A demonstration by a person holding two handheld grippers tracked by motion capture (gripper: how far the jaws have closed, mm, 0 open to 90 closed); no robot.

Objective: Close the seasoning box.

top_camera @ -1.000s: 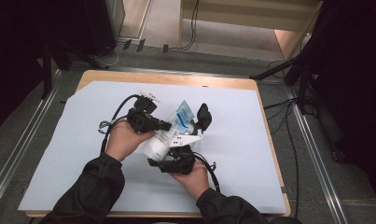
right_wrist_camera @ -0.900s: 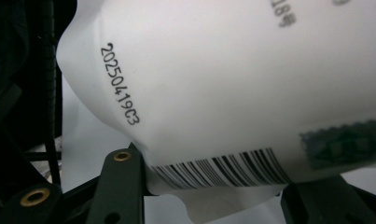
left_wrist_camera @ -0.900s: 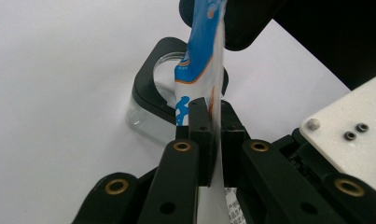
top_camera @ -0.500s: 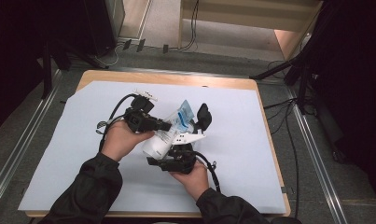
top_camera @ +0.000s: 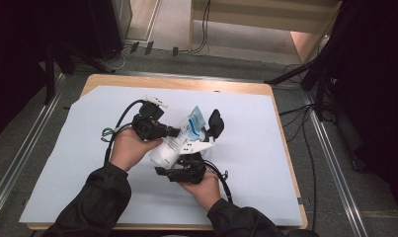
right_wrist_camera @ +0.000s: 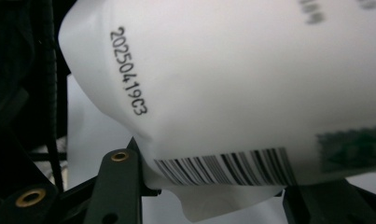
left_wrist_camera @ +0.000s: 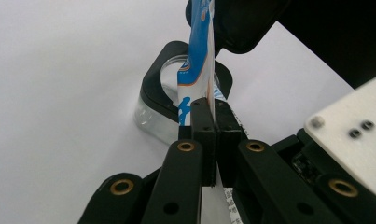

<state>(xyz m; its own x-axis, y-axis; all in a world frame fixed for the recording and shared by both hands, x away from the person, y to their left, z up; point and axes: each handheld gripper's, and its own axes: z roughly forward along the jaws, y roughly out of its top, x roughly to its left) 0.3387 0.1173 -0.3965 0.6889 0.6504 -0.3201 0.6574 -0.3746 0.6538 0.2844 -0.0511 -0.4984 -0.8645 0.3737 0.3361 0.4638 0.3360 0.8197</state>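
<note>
A soft white pouch (top_camera: pixel 167 152) with a blue printed top is held over the table between both hands. My left gripper (top_camera: pixel 176 132) is shut on the pouch's blue-and-white top edge (left_wrist_camera: pixel 197 70); its pads (left_wrist_camera: pixel 203 126) are pressed flat together on it. My right gripper (top_camera: pixel 182 157) comes from below and grips the pouch's white body (right_wrist_camera: pixel 232 84), which shows a barcode and a date code. Its jaws have just been opening a little, with the pouch still between them. A clear container with a black rim (left_wrist_camera: pixel 153 100) stands on the table just beyond the pouch, and also appears in the high view (top_camera: pixel 215 122).
A pale blue sheet (top_camera: pixel 88 128) covers the wooden table (top_camera: pixel 186 83). Cables trail from both grippers across the sheet. Metal rails run along the floor on both sides, and black stands and cables lie beyond the table's right edge.
</note>
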